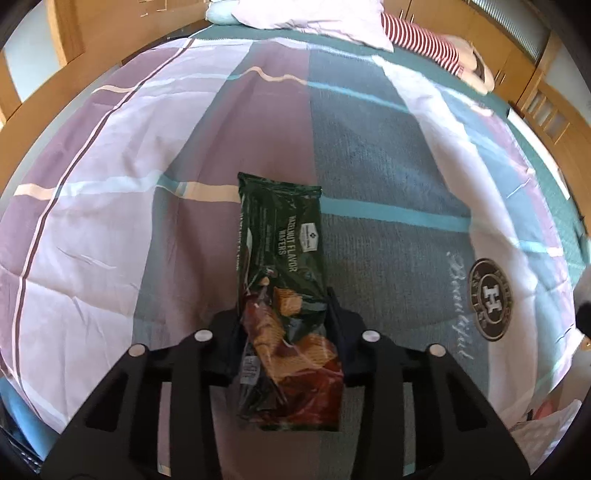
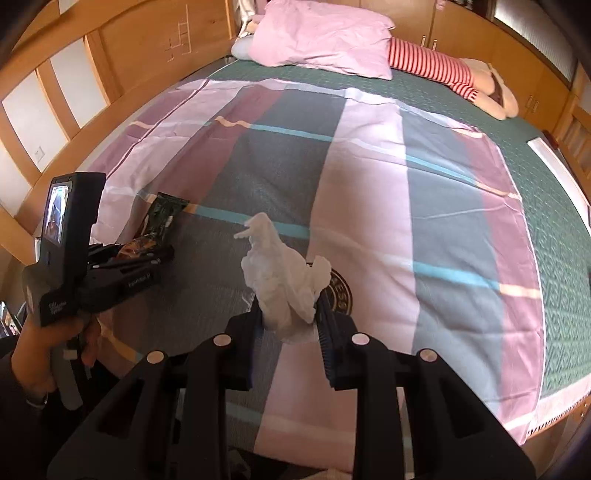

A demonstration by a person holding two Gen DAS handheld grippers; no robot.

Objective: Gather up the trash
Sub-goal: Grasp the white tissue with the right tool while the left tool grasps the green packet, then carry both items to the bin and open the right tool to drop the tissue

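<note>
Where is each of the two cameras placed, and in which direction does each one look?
Left wrist: sits on the left claw, looks along the bed toward the pillow; its fingers clamp a wafer packet.
Right wrist: sits on the right claw, same direction; its fingers pinch a tissue; the left claw and hand show.
Shared: bed, pillow, wafer packet.

Glossy, crinkled plastic film on the wafer packet (image 1: 284, 295) clamped in the left gripper (image 1: 282, 314). Soft, crumpled white paper for the tissue (image 2: 284, 284) pinched in the right gripper (image 2: 288, 317). Matt black plastic on both tools. Below them, smooth matt cloth quilt (image 1: 369, 155); beyond, cloth pillow (image 2: 325, 37) and smooth varnished wood cabinets (image 2: 147, 40).
</note>
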